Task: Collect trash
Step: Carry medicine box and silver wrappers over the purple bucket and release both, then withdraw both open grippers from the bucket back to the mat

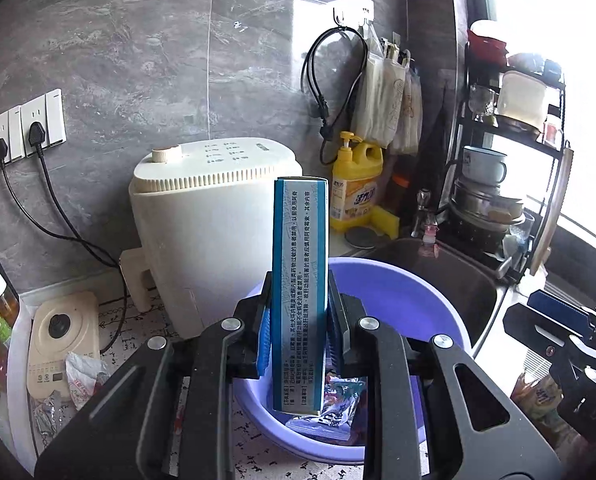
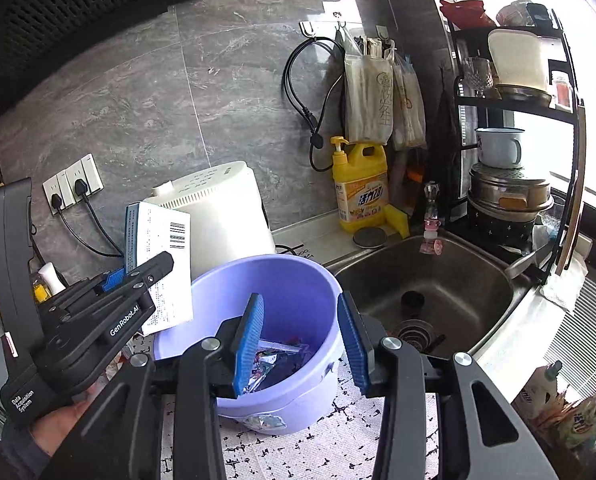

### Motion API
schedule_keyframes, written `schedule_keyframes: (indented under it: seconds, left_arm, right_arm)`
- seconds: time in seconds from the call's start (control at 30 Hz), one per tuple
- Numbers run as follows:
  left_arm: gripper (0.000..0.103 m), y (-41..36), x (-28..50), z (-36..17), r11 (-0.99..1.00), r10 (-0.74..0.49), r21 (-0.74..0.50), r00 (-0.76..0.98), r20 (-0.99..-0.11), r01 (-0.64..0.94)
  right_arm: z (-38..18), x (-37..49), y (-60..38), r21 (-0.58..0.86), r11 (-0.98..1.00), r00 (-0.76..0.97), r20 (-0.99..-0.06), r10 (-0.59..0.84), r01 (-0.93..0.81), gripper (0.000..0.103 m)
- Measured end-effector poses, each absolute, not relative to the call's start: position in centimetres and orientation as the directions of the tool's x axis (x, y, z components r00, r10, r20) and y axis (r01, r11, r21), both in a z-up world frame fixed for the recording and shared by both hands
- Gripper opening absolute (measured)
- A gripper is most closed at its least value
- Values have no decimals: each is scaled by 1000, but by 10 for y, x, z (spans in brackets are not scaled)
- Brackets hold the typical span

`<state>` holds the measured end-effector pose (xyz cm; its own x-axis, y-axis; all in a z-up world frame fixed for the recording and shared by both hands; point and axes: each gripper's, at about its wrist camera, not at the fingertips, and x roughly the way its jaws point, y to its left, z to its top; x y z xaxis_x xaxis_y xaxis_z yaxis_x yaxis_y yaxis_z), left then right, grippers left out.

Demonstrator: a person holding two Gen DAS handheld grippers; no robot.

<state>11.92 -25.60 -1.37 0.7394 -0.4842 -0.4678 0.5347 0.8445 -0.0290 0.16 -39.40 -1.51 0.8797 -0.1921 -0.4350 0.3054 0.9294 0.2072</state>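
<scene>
My left gripper (image 1: 300, 286) is shut on a tall blue and white medicine box (image 1: 300, 240), held upright over the near rim of a purple plastic bucket (image 1: 398, 292). Crumpled foil wrappers (image 1: 338, 400) lie in the bucket's bottom. In the right wrist view the same box (image 2: 166, 240) sticks up from the left gripper (image 2: 138, 276) just left of the bucket (image 2: 298, 276). My right gripper (image 2: 300, 320) hangs open above the bucket's mouth, nothing between its blue pads (image 2: 250, 336); the wrappers (image 2: 274, 360) show below it.
A cream appliance (image 1: 202, 216) stands behind the bucket, a steel sink (image 2: 438, 280) to its right. Yellow detergent bottle (image 2: 362, 184) and dish rack (image 2: 510, 184) line the back. Loose wrappers (image 1: 82, 376) lie by a cream blender base (image 1: 62, 336) at left.
</scene>
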Motion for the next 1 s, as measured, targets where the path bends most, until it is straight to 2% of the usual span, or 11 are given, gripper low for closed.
schedule_keyframes:
  seconds: [0.03,0.07,0.1,0.2,0.27,0.43,0.6,0.73,1.0]
  left_arm:
    - [36,-261,120,-17,833,-495,-29,720,-487,553]
    - [54,-264,121,-21,822,-504,-28,703,-502,569]
    - [59,-266,120,-23,818,-508,-29,697,-506,575]
    - [66,-260,120,-24,828,-499,-37,706,-502,560]
    - [78,-254,120,-23,837,-487,-30,718,-497,547]
    - [92,-229,126,-19,871,-436,-17,755,-489,491]
    - [97,-201,135,-20,908,-362,3,789,-497,419]
    - [97,-175,140,-20,934,-307,5,811,-498,357]
    - [97,-124,146,-25,972,-197,6,836,-512,233]
  right_arm:
    - [-16,0,-396,207,927,877,-438,-199,313,42]
    - [-17,-2,-398,208,924,874,-441,-206,322,44]
    - [-17,-4,-399,208,921,872,-442,-213,330,46]
    - [-19,-7,-402,207,917,867,-446,-223,342,50]
    - [-21,-7,-403,209,915,864,-451,-223,345,53]
    - [-23,2,-396,215,922,869,-453,-200,324,67]
    - [-18,14,-375,209,941,890,-428,-155,265,86]
    - [-18,28,-356,205,956,899,-425,-106,210,94]
    - [-20,53,-317,200,975,903,-430,-3,98,95]
